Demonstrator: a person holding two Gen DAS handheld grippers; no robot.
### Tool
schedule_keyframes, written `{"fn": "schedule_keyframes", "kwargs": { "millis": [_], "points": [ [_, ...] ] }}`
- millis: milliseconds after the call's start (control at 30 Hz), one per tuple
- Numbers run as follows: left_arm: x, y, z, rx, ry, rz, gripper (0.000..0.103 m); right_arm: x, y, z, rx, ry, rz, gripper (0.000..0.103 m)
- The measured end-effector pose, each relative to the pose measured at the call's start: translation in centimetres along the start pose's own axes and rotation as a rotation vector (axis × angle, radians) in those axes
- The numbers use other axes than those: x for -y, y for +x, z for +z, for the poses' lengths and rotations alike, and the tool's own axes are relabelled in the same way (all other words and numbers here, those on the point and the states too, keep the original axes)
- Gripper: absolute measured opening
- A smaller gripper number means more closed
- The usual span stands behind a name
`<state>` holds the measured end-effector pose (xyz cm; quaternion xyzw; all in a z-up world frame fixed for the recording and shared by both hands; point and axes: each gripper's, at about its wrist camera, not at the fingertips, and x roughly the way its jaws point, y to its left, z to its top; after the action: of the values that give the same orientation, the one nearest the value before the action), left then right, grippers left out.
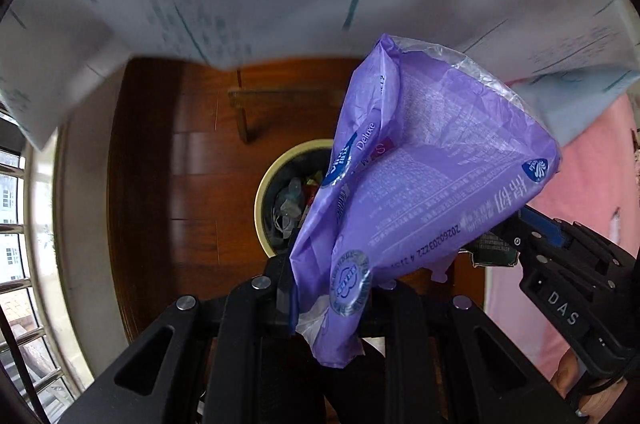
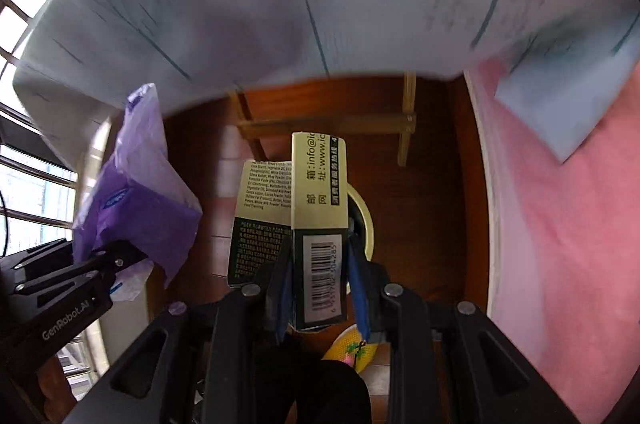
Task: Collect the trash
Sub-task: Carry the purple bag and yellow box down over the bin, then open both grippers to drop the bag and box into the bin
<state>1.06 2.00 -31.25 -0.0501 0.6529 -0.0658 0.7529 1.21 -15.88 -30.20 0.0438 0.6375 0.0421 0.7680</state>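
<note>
Both views look steeply down over a wooden floor [image 1: 192, 183]. Left: the left hand-held gripper [image 1: 320, 300] is closed on the lower end of a purple plastic wrapper [image 1: 420, 175], pinched thin between its jaws so that the slack film hangs forward of the fingers. Directly ahead of it, partly hidden by the wrapper, stands the waste bin [image 1: 262, 191], its cream rim ringing rubbish already inside; the piece is held here, apparently, so that a release would drop it in. Right: the right hand-held gripper [image 2: 318, 288] clamps a flattened cream-and-green carton [image 2: 318, 207] by its barcoded end, blue-edged fingers [image 2: 357, 280] on either face, the carton pointing forward over the same bin [image 2: 366, 220], whose rim shows just right of it. A pale printed sheet [image 2: 320, 3] spans the far field; pink bedding [image 2: 560, 224] lies to the right.
</note>
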Motion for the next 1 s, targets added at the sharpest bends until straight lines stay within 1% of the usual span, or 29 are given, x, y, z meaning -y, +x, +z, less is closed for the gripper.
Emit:
{"fn": "schedule_keyframes", "kwargs": {
  "millis": [200,333,467,567,600,667,700,733,767,833,900,1000],
  "points": [
    [-1.6,9.2,-0.6,-0.055,-0.010,0.011,0.016,0.3,9.5,-0.8,-0.058,-0.009,-0.066,0.025],
    [-2.6,14.3,-1.3,-0.094,-0.009,0.012,0.017,0.5,14.1,-1.7,-0.095,-0.020,-0.095,0.025],
    [-3.4,18.3,-1.7,-0.131,-0.004,0.028,0.020,0.2,17.2,-2.1,-0.128,-0.022,-0.117,0.025],
    [-3.6,20.0,-1.9,-0.149,-0.002,0.048,0.024,0.1,18.3,-2.0,-0.137,-0.018,-0.101,0.025],
    [-3.8,20.0,-1.8,-0.148,-0.002,0.055,0.029,0.2,18.3,-1.9,-0.138,-0.019,-0.094,0.025],
    [-3.7,20.1,-1.7,-0.139,0.000,0.063,0.045,0.2,18.4,-2.3,-0.143,-0.018,-0.072,0.026],
    [-3.6,20.0,-1.7,-0.131,0.001,0.068,0.062,0.3,18.5,-2.4,-0.146,-0.019,-0.069,0.027],
    [-3.7,19.9,-1.7,-0.123,0.003,0.071,0.075,0.4,18.4,-2.3,-0.146,-0.019,-0.066,0.034],
    [-3.7,19.6,-1.7,-0.115,0.006,0.073,0.079,0.5,18.2,-2.3,-0.142,-0.017,-0.058,0.045],
    [-3.9,19.4,-1.5,-0.115,0.014,0.076,0.089,0.3,17.8,-2.3,-0.128,-0.011,-0.044,0.057],
    [-3.8,18.9,-1.4,-0.107,0.017,0.080,0.094,0.2,17.2,-2.3,-0.113,-0.007,-0.039,0.057],
    [-3.9,18.3,-1.4,-0.090,0.026,0.089,0.096,0.1,16.3,-2.2,-0.100,0.001,-0.038,0.057]
  ]
}}
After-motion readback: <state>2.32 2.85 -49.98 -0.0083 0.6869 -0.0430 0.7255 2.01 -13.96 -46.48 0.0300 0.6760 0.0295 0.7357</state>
